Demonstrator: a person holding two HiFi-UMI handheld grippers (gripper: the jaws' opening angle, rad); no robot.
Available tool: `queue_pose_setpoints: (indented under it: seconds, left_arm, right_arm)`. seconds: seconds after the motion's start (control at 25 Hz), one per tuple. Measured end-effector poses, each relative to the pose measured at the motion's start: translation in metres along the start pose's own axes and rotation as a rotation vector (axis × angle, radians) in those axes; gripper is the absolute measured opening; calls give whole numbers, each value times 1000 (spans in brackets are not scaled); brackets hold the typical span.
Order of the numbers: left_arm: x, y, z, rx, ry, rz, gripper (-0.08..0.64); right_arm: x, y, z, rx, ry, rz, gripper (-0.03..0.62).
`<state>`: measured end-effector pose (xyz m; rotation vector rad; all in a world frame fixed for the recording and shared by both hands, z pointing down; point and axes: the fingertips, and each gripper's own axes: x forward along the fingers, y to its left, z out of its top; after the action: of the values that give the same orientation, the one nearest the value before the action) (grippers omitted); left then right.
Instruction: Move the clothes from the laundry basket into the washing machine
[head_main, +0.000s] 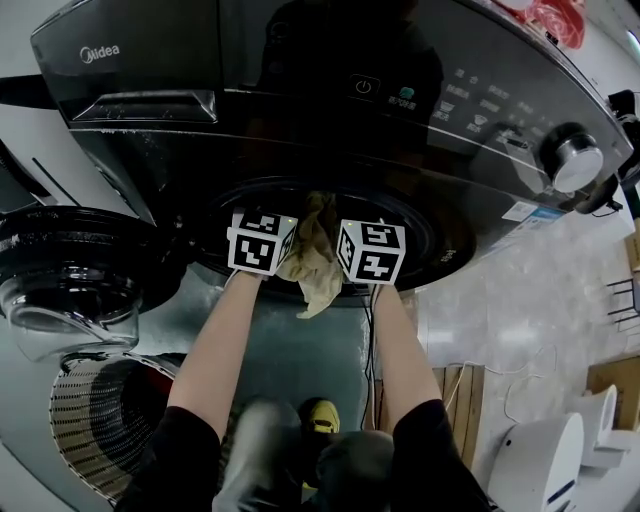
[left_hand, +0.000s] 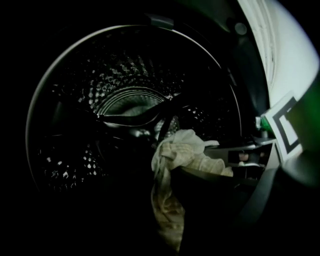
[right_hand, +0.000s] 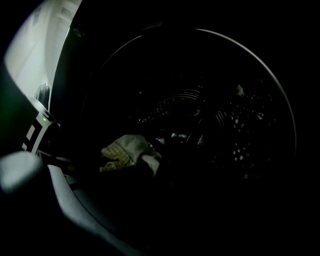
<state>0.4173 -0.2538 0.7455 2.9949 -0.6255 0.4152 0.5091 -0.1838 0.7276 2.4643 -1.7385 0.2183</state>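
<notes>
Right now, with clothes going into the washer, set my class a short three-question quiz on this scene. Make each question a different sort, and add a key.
1. True or false: the washer's door is shut.
2. Where is the pale cloth? A. on the washer's top; B. hanging at the drum's mouth; C. caught in the door.
3. Fill in: at the head view's lower left, below the door, stands the ____.

Key
1. False: the door is swung open to the left.
2. B.
3. basket.
</notes>
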Motion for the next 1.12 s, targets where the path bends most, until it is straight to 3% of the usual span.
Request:
queue_pose_setpoints:
  seconds: [0.24, 0.44, 1.0, 1.12]
  left_arm:
    - [-4, 4, 4, -45, -19, 14, 163]
    - [-6, 2, 2, -46, -16, 16, 169]
    - [-13, 1, 3, -61, -29, 11, 170]
    - [-12, 1, 3, -66, -27, 13, 170]
  right_arm:
    - [-2, -6, -4, 62, 15, -24, 152]
    - [-4, -1, -5, 18, 15, -29, 173]
    - [-11, 1, -1, 41, 29, -48, 209]
    - [-7, 2, -4, 43, 39, -46, 251]
